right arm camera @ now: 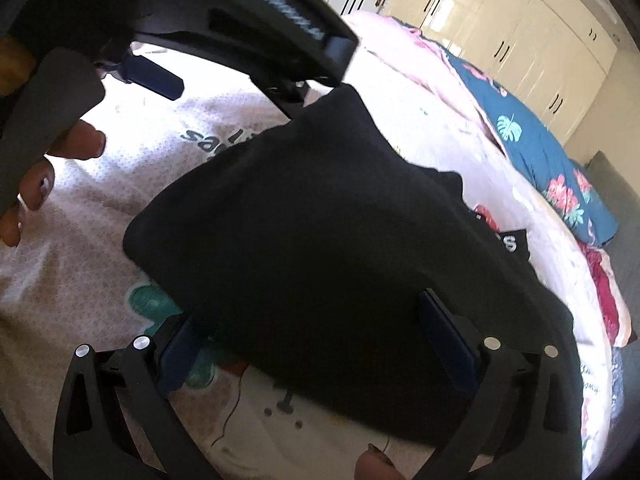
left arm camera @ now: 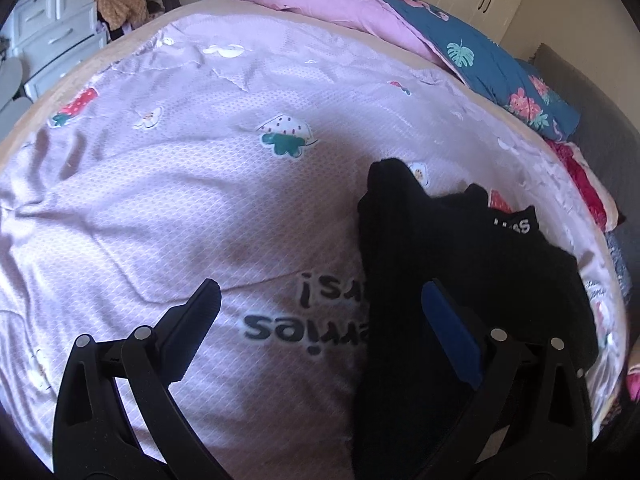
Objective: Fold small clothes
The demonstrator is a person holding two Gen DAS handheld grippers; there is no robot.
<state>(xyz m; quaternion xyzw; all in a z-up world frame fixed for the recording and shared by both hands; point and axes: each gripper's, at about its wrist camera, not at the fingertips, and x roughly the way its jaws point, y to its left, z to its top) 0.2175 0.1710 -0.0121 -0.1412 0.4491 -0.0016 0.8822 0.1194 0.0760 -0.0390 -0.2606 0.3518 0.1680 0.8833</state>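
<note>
Both grippers were matte black plastic with slotted linkage arms and round silver pins. The left gripper (left arm camera: 320, 320) and right gripper (right arm camera: 308, 332) carried dark blue finger pads (left arm camera: 448, 332).

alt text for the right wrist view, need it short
The open right gripper straddles a black garment lying on a pink printed bedsheet, pads not pressing it. The left gripper crosses the top left, held by a hand; white wardrobes stand behind.

Home bedroom: bed (left arm camera: 200, 184) w/ quilt, pillows (left arm camera: 500, 60), wardrobe (right arm camera: 520, 40), drawers (left arm camera: 52, 28).
</note>
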